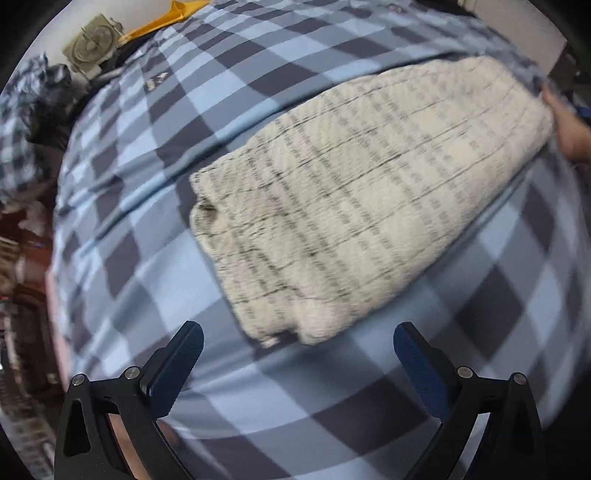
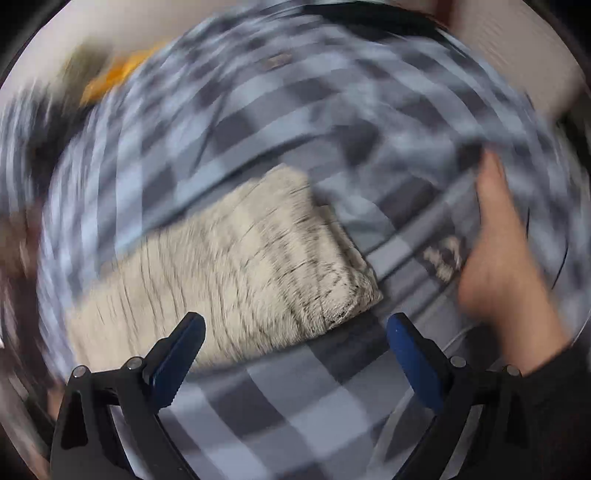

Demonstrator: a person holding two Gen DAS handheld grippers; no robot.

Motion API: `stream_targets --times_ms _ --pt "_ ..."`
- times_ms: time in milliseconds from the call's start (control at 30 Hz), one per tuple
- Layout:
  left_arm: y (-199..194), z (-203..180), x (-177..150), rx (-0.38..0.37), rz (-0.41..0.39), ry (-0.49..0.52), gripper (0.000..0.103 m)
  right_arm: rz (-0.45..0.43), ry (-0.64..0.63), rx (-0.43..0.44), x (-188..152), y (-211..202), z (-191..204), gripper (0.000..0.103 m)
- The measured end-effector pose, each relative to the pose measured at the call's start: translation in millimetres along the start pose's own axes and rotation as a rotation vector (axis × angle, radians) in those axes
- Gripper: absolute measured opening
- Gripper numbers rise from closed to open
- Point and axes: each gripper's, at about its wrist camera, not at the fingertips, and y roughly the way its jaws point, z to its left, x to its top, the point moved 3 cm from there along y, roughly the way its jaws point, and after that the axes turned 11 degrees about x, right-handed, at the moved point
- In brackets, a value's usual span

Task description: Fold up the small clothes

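Note:
A cream knit garment with thin dark lines (image 1: 362, 192) lies folded into a long rectangle on a blue and grey checked bedspread (image 1: 155, 258). My left gripper (image 1: 295, 345) is open and empty, just short of the garment's near end. In the right wrist view, which is blurred by motion, the same garment (image 2: 236, 266) lies ahead and left of my right gripper (image 2: 293, 336), which is open and empty above the bedspread (image 2: 295, 406). Neither gripper touches the cloth.
A bare foot (image 2: 502, 266) rests on the bed to the right of the garment; it also shows at the right edge of the left wrist view (image 1: 569, 125). An orange item (image 1: 162, 26) and a small fan (image 1: 94, 42) lie past the bed's far left.

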Motion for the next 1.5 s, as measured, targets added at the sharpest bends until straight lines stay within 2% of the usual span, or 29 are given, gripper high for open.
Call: stream_targets --times_ms 67,167,200,233,367,467,567,633,667,700,733,800,900,1000,1167,1333,1500 --pt "-1.3 6.1 0.1 0.032 0.003 -0.014 0.103 -0.042 0.174 0.028 -8.7 11.5 -34.4 0.097" --pt "-9.6 14.3 1.0 0.162 -0.026 -0.004 0.103 -0.074 0.296 0.043 -27.0 30.8 -67.4 0.097" --pt "-11.8 15.9 2.0 0.209 -0.036 0.001 0.103 -0.079 0.336 0.067 -33.7 38.4 -75.0 0.097" --pt "-12.6 17.3 2.2 0.226 -0.039 -0.002 0.103 -0.082 0.372 0.119 -38.0 44.4 -79.7 0.097" --pt "-16.7 30.3 3.8 0.173 -0.038 -0.077 0.103 -0.058 0.499 0.311 -38.9 72.4 -80.3 0.097" --pt "-18.2 40.9 4.4 0.141 -0.031 -0.144 0.103 -0.059 0.523 0.368 -28.1 86.7 -73.2 0.097" --pt "-16.5 50.5 3.0 0.162 -0.024 -0.188 0.103 -0.080 0.486 0.398 -14.9 94.7 -61.3 0.097" --pt "-15.1 56.8 2.8 0.165 -0.027 -0.217 0.103 -0.037 0.404 0.380 -7.3 104.0 -44.0 0.097" --pt "-14.7 59.4 2.4 0.158 -0.028 -0.233 0.103 -0.029 0.368 0.372 -5.7 104.7 -37.2 0.090" --pt "-13.8 62.5 2.1 0.149 -0.027 -0.255 0.103 -0.031 0.335 0.340 -5.1 104.0 -31.9 0.072" --pt "-13.0 64.5 2.1 0.148 -0.026 -0.268 0.103 -0.043 0.302 0.308 -2.9 102.9 -27.4 0.070" --pt "-12.2 67.7 2.9 0.167 -0.027 -0.284 0.103 -0.087 0.276 0.311 -3.4 95.5 -21.4 0.056" --pt "-14.3 67.3 5.1 0.191 -0.043 -0.269 0.103 -0.129 0.271 0.305 -5.1 84.4 -17.6 0.044" --pt "-19.6 63.9 6.1 0.215 -0.064 -0.235 0.103 -0.158 0.248 0.282 -4.8 72.1 -9.3 0.041" --pt "-29.4 62.8 6.0 0.217 -0.095 -0.216 0.103 -0.131 0.280 0.291 -7.7 63.2 -20.8 0.039" --pt "-31.6 70.5 3.5 0.194 -0.092 -0.249 0.103 -0.142 0.327 0.306 -17.2 54.8 -32.6 0.039" --pt "-30.1 80.8 1.2 0.159 -0.078 -0.300 0.103 -0.191 0.302 0.269 -2.0 35.7 -37.2 0.037"
